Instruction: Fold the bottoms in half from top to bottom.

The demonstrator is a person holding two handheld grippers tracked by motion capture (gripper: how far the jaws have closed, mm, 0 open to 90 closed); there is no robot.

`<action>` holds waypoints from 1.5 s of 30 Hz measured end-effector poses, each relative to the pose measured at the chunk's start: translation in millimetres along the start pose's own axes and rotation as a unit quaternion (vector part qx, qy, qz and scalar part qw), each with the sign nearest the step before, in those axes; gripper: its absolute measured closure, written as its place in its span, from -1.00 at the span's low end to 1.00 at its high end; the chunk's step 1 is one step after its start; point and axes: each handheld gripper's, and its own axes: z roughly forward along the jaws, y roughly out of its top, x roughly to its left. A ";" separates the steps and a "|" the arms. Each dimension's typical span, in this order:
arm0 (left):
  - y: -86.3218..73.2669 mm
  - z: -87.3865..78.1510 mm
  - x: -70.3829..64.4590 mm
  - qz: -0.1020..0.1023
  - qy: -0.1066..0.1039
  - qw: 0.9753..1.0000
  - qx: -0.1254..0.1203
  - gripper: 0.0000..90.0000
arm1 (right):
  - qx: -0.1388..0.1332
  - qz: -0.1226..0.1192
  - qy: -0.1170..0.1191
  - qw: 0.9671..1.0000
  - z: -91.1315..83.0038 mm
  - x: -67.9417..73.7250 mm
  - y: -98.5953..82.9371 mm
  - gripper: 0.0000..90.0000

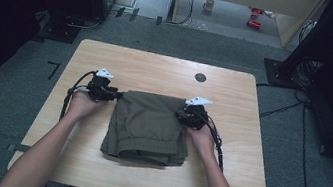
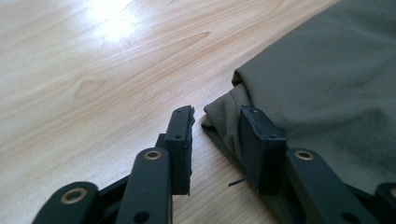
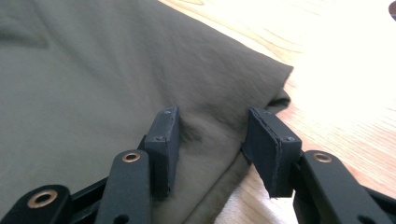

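A folded olive-green garment (image 1: 149, 126) lies in the middle of the wooden table (image 1: 108, 61), its elastic waistband toward the near edge. My left gripper (image 1: 114, 95) sits at the garment's far left corner, open, with the corner of cloth (image 2: 224, 112) between its jaws. In the left gripper view one jaw rests on the wood and the other on the fabric. My right gripper (image 1: 184, 115) is at the far right corner, open, straddling the cloth edge (image 3: 210, 135). Both gripper (image 2: 215, 122) (image 3: 212, 122) gaps hold loose fabric, not pinched.
A dark round grommet (image 1: 200, 77) sits in the table near its far edge. Bare wood surrounds the garment on all sides. Beyond the table are grey carpet, cables (image 1: 283, 109) and dark equipment; a mug (image 1: 209, 5) stands on the floor far back.
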 end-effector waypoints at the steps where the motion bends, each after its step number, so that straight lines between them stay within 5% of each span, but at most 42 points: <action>1: 0.3 -0.5 -0.2 -0.005 0.000 1.000 -0.001 0.43 | 0.000 0.000 0.000 1.000 0.0 0.0 0.0 0.21; 8: 5.6 -25.1 -13.8 0.002 -0.029 1.000 -0.007 0.29 | -0.005 0.034 0.017 0.999 -18.6 2.1 7.7 0.35; 11: 3.9 -36.4 -22.3 0.001 -0.045 0.999 -0.015 0.50 | -0.025 0.049 0.040 0.998 -32.1 6.3 6.8 0.37; 16: 4.3 -51.8 -38.5 0.009 -0.063 0.997 -0.038 0.78 | -0.027 0.031 0.052 0.998 -48.9 21.2 1.5 0.39; 25: -13.5 -68.7 -91.1 0.049 -0.090 0.994 -0.050 0.74 | -0.030 0.002 0.077 0.997 -72.9 52.5 -15.6 0.41; 30: -24.0 -72.7 -108.1 0.057 -0.114 0.991 -0.052 0.76 | -0.029 -0.005 0.086 0.996 -81.7 63.5 -23.5 0.40; 34: -42.7 -72.7 -128.4 0.073 -0.140 0.987 -0.029 0.71 | -0.034 -0.011 0.100 0.994 -89.2 74.4 -33.0 0.36; 38: -56.4 -67.2 -133.8 0.072 -0.150 0.986 -0.006 0.61 | -0.025 -0.015 0.108 0.994 -89.8 80.6 -38.0 0.33; 44: -71.0 -54.0 -137.3 0.095 -0.132 0.986 0.030 0.54 | 0.001 -0.032 0.113 0.993 -82.2 88.1 -51.9 0.26; 45: -72.9 -49.9 -137.9 0.112 -0.126 0.985 0.029 0.52 | 0.002 -0.032 0.114 0.993 -78.6 86.8 -53.9 0.26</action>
